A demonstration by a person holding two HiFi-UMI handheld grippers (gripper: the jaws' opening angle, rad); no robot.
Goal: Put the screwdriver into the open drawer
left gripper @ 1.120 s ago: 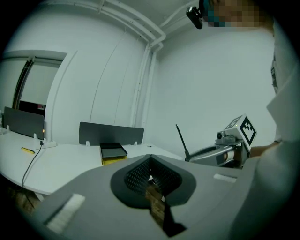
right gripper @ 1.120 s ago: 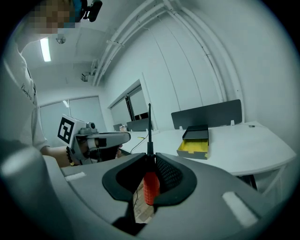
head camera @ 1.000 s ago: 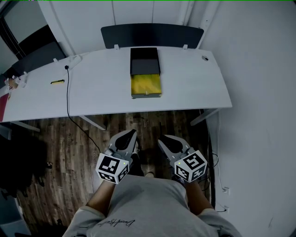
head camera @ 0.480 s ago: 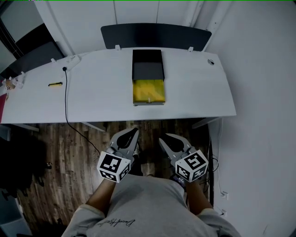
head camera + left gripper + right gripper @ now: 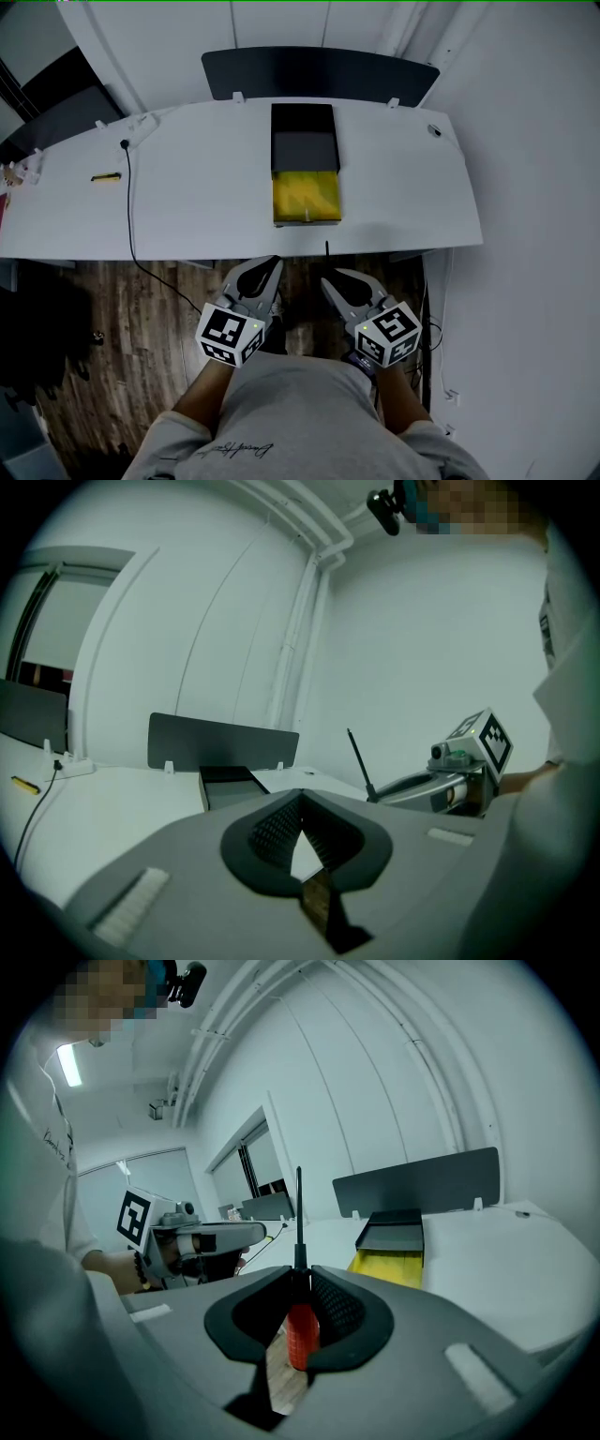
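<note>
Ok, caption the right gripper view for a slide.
Right gripper clamps the red-handled screwdriver, shaft upright, facing the open yellow drawer on the desk.

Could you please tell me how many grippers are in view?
2. The left gripper is over the floor, just short of the desk, jaws together and empty. The right gripper is beside it, shut on the screwdriver.

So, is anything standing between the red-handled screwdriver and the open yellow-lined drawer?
Nothing visible does. The right gripper is shut on the red-handled screwdriver with a thin black shaft; ahead, only bare white tabletop lies before the open yellow-lined drawer.
</note>
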